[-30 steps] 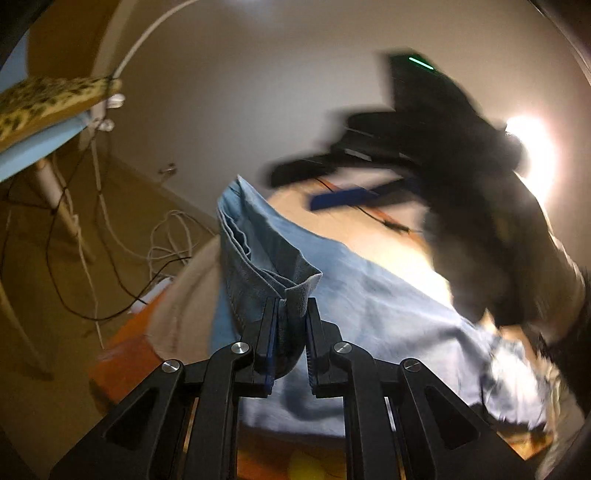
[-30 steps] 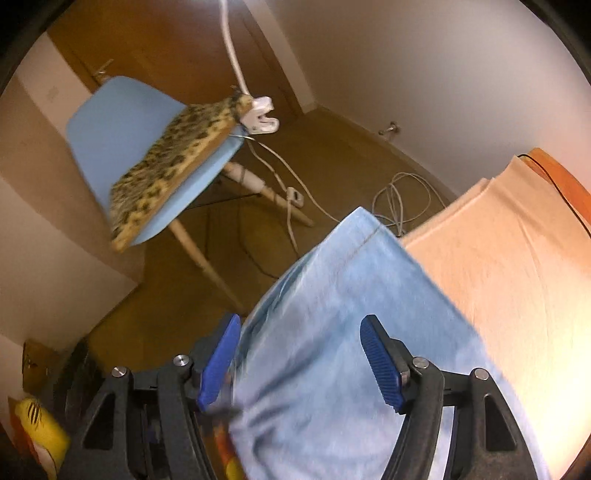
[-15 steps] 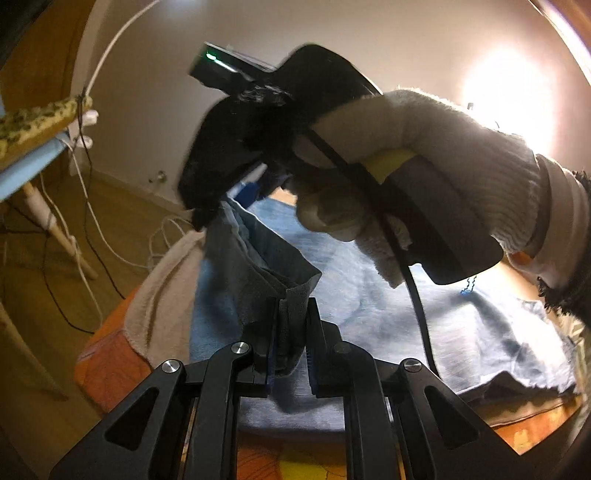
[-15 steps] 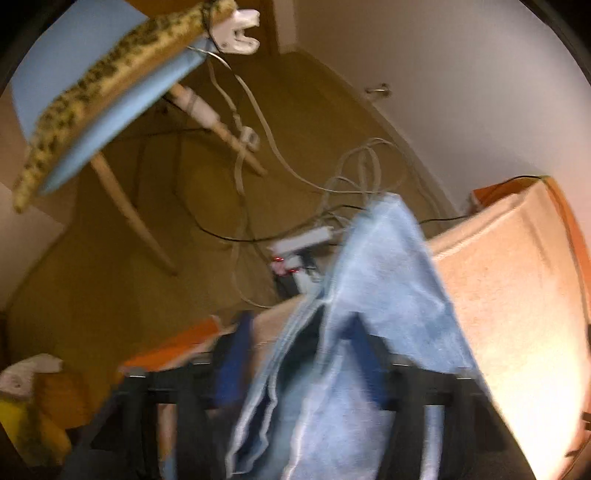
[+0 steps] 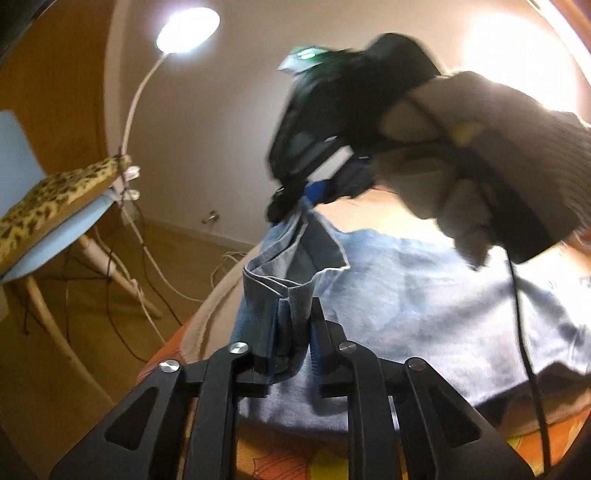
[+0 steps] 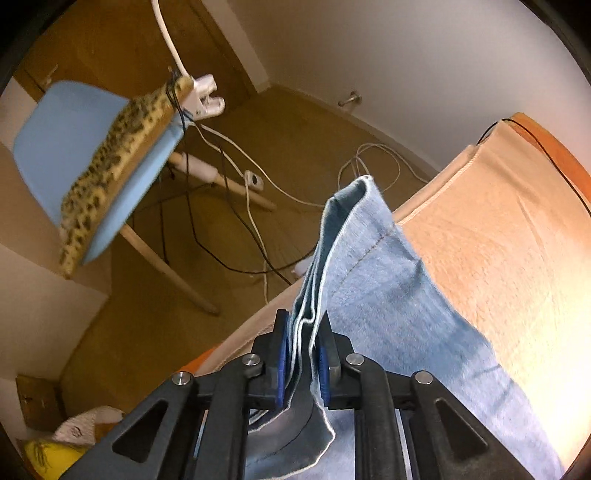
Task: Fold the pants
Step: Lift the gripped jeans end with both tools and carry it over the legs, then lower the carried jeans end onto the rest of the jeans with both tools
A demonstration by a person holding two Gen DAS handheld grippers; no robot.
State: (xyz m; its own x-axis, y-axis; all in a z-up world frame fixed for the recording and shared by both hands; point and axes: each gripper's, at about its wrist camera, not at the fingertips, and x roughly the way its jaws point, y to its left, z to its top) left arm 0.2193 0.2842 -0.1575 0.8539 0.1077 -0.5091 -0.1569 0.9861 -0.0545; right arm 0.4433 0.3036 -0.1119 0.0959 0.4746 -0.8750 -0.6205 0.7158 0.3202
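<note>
Nearby, a blue chair (image 6: pixel 51 147) stands among floor cables (image 6: pixel 258 236) beside the pants (image 6: pixel 388 280).

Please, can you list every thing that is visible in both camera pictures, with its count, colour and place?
pants: one, light blue denim, lying on the towel, one end bunched and lifted
towel: one, peach, spread under the pants
patterned cover: one, orange with yellow, under the towel
chair: one, light blue with pale wooden legs, on the floor to the left
cushion: one, leopard print, on the chair seat
lamp: one, white, lit, clamped at the chair edge
cables: several, white and black, on the brown floor
left gripper: black, jaws opening, folded denim between them
right gripper: black with blue pads, jaws closing on the denim edges
gloved hand: one, pale knit glove, holding the right gripper
</note>
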